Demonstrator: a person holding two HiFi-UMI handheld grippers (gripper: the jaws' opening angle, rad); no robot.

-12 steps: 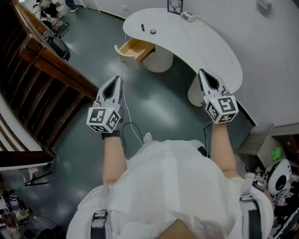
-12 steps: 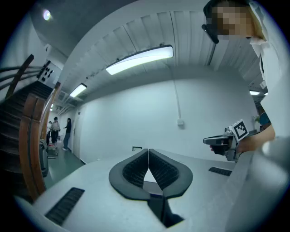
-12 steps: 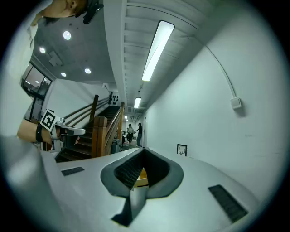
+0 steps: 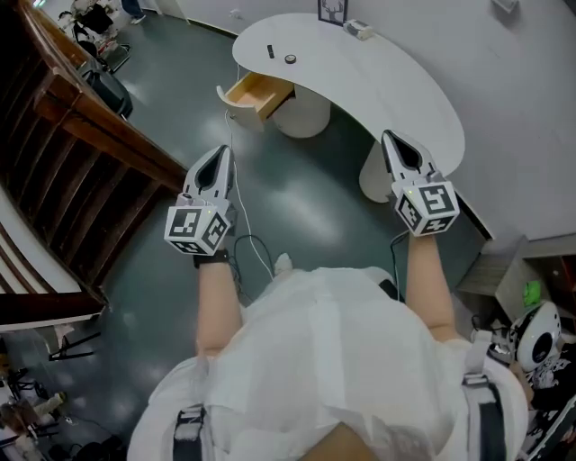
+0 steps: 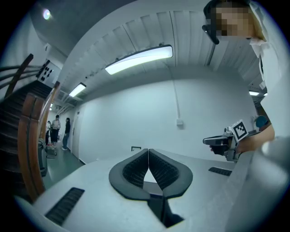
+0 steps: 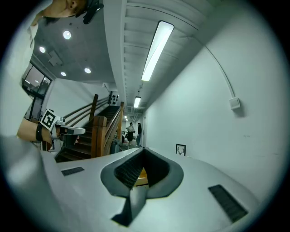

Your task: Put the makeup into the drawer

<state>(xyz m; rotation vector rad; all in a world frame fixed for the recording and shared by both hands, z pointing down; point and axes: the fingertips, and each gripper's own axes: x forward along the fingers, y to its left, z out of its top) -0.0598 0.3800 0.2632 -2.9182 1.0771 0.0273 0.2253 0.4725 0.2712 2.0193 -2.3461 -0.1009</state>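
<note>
A white curved table (image 4: 396,90) stands far ahead across the dark floor. Its wooden drawer (image 4: 256,94) is pulled open at the left end. On the tabletop above the drawer lie a small dark stick (image 4: 270,51) and a small round makeup item (image 4: 290,59). My left gripper (image 4: 227,151) and right gripper (image 4: 388,137) are held level in front of me, well short of the table. Both are shut with nothing between the jaws. The left gripper view shows its jaws (image 5: 148,151) touching at the tips, and in the right gripper view the jaws (image 6: 143,150) are likewise closed.
A wooden stair railing (image 4: 90,135) runs along the left. A cable (image 4: 256,252) trails on the floor by my feet. A small box (image 4: 360,31) and a framed marker (image 4: 333,11) sit at the table's back. A white device (image 4: 540,338) stands at the lower right. People (image 5: 56,131) stand far off.
The table and drawer sit slightly higher and further left in the head view. Both grippers keep the same pose and stay shut.
</note>
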